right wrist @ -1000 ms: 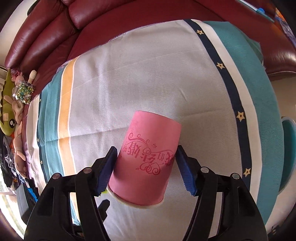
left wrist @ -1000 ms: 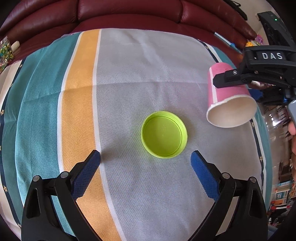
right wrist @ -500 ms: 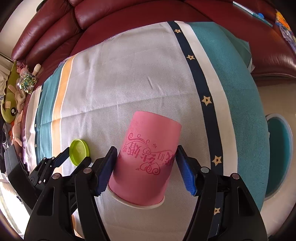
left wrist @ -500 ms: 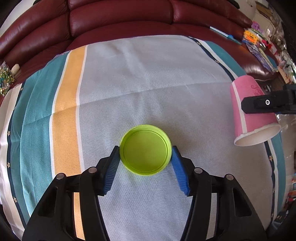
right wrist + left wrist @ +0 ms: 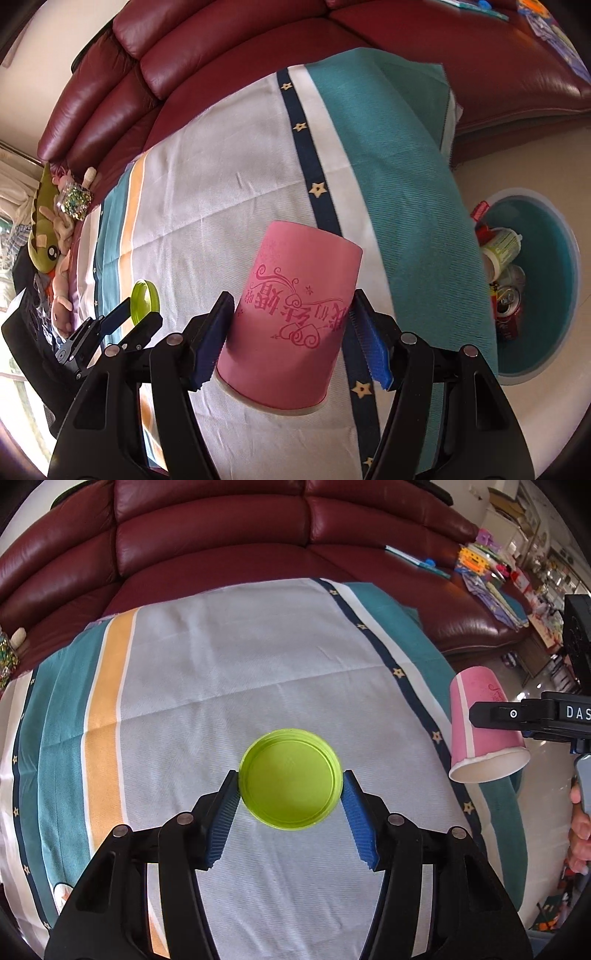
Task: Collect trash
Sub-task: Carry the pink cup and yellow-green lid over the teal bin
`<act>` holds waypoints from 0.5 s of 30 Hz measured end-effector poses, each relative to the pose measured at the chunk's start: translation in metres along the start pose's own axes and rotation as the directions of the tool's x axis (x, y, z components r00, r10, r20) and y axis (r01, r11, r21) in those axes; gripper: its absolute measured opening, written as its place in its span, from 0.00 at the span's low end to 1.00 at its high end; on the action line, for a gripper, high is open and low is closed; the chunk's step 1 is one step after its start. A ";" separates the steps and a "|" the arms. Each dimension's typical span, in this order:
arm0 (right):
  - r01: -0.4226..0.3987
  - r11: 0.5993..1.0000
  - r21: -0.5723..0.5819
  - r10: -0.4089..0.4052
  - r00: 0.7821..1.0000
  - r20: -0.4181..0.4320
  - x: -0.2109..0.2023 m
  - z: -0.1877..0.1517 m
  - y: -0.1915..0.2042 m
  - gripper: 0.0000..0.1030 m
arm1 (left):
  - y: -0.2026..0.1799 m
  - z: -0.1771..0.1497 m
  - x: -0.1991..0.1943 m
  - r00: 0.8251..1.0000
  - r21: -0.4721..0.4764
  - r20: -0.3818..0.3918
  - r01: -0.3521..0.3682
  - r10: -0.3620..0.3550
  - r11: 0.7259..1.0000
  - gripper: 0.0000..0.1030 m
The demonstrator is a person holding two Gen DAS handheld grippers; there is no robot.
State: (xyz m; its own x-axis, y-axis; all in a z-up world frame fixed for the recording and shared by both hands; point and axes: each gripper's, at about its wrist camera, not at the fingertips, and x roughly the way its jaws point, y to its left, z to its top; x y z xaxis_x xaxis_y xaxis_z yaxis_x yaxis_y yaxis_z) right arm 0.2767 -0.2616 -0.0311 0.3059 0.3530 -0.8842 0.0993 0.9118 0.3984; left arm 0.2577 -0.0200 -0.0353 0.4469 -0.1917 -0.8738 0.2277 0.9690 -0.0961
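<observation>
Striped cloth covers the table before a maroon sofa. Left gripper clamps a green lid; right gripper grips a pink paper cup, probably near the teal bin.

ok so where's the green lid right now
In the left wrist view the green lid sits center frame, clamped between the left gripper's blue pads above the striped cloth, with the pink cup off to its right.

Maroon leather sofa, striped cloth, plush toys
</observation>
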 end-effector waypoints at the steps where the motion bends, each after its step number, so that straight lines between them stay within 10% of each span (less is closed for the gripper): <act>1: -0.004 1.000 0.014 0.004 1.000 0.009 -0.006 -0.001 -0.008 0.60 | -0.008 0.002 0.000 1.000 0.008 -0.002 0.011 -0.011 1.000 0.55; 15: -0.005 0.975 0.224 -0.031 0.987 0.158 -0.093 -0.037 -0.166 0.60 | -0.156 0.013 0.006 0.990 0.199 -0.052 0.137 -0.129 0.970 0.55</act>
State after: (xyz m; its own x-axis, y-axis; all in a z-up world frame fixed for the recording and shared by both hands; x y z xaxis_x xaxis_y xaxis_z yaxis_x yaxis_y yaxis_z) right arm 0.1965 -0.4385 -0.0238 0.4482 0.2867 -0.8467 0.3070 0.8402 0.4470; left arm 0.2366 -0.1742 -0.0193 0.3679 -0.3069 -0.8778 0.4548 0.8828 -0.1181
